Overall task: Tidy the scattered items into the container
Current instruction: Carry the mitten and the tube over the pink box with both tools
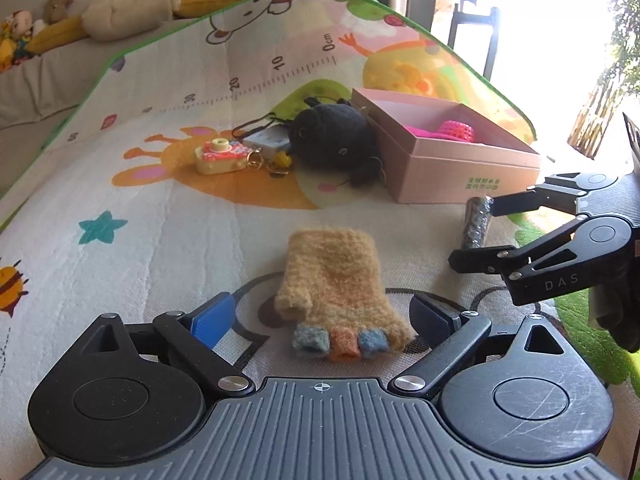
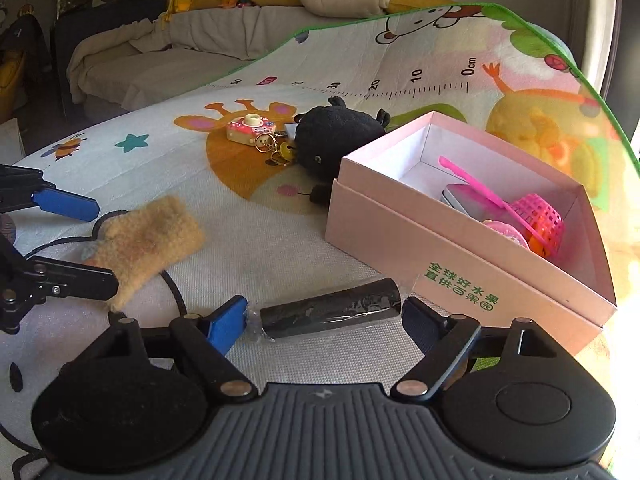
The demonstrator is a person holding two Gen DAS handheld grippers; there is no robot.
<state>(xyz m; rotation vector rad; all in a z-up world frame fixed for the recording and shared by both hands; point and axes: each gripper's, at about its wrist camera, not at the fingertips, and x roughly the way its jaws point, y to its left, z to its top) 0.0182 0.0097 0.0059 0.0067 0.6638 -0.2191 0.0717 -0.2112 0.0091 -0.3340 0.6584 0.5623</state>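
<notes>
The left gripper (image 1: 322, 320) stands spread around a fuzzy tan knitted glove (image 1: 340, 284) with blue and orange fingertips, lying flat on the cartoon play mat (image 1: 160, 208). The right gripper (image 2: 324, 320), marked "DAS" in the left view, stands spread around a black wrapped cylinder (image 2: 332, 312). Just beyond sits the open pink cardboard box (image 2: 460, 276), printed with green Chinese characters. The mat's ruler reads "0cm", "10", "20".

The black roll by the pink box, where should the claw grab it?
Grab the black roll around its middle, coming from above. It lies flat on the mat, lengthwise between the open right claw fingers, so turning the claw to pinch its narrow width seems safest.
</notes>
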